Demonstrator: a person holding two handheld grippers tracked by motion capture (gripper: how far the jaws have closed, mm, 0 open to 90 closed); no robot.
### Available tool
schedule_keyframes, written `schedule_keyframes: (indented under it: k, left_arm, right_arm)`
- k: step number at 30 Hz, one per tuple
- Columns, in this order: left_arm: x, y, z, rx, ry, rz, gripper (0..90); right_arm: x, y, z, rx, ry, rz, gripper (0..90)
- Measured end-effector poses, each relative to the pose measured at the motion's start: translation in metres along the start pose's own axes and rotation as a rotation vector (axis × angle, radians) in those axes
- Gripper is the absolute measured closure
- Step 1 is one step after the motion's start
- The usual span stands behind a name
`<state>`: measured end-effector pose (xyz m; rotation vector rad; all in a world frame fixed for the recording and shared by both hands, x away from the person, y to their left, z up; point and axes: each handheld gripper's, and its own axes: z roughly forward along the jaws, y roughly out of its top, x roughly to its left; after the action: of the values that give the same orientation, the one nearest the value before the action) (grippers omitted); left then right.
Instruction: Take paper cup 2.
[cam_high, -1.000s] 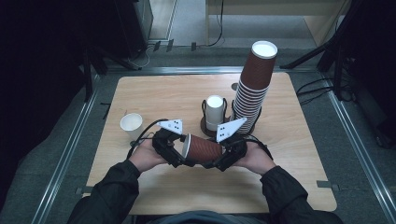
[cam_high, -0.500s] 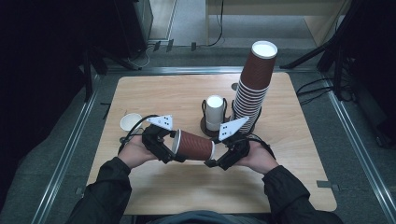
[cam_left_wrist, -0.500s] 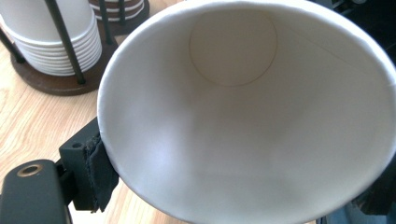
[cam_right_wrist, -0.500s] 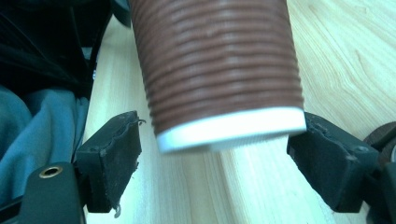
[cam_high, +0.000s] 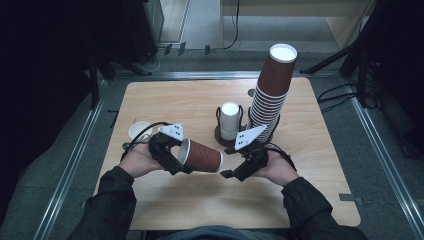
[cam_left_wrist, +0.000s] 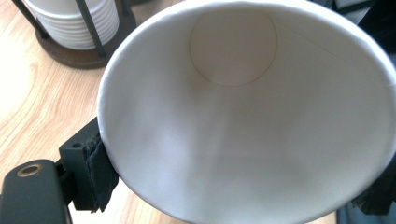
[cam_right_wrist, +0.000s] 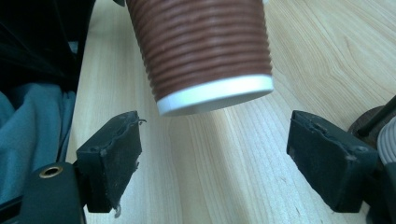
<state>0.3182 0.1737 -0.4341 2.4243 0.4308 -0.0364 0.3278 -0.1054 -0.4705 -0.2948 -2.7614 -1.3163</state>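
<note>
A brown ribbed paper cup (cam_high: 201, 156) is held on its side above the table by the left gripper (cam_high: 176, 159), with the right gripper (cam_high: 231, 174) set apart from its base.

The cup is clamped at its rim end between the left gripper's pads; in the left gripper view its white inside (cam_left_wrist: 243, 116) is seen, one pad (cam_left_wrist: 100, 175) pressed to the rim. Its base end (cam_right_wrist: 215, 95) is seen just ahead of the right gripper's spread jaws, with nothing between them and no pad touching it. The cup is kept over the near middle of the wooden table (cam_high: 310, 150). Behind it a rack of white cups (cam_high: 229, 121) is stood, and beside that a tall, leaning stack of brown cups (cam_high: 270, 92). A single white cup (cam_high: 138, 131) is placed behind the left hand.
</note>
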Motion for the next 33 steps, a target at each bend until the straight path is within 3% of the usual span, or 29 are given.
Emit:
schedule_keyframes:
  k: [8,12,14,17,33]
  left_arm:
    - [-0.001,0.008,0.015,0.097,0.01,0.022,9.3]
    - [0.001,0.012,0.023,0.145,0.007,0.018,9.3]
    - [0.001,0.014,0.027,0.17,0.008,-0.008,9.2]
    - [-0.001,0.017,0.032,0.19,0.012,-0.003,9.3]
    - [-0.014,0.031,0.042,0.199,0.003,0.037,9.2]
  right_arm:
    - [0.001,0.0,0.003,0.017,0.001,0.005,17.9]
    - [0.001,0.0,0.005,0.021,-0.004,-0.01,17.9]
    - [0.002,0.0,0.007,0.029,-0.004,-0.004,17.9]
    - [0.002,0.0,0.009,0.032,-0.006,-0.012,17.8]
    - [0.007,0.002,0.024,0.081,0.013,-0.035,15.8]
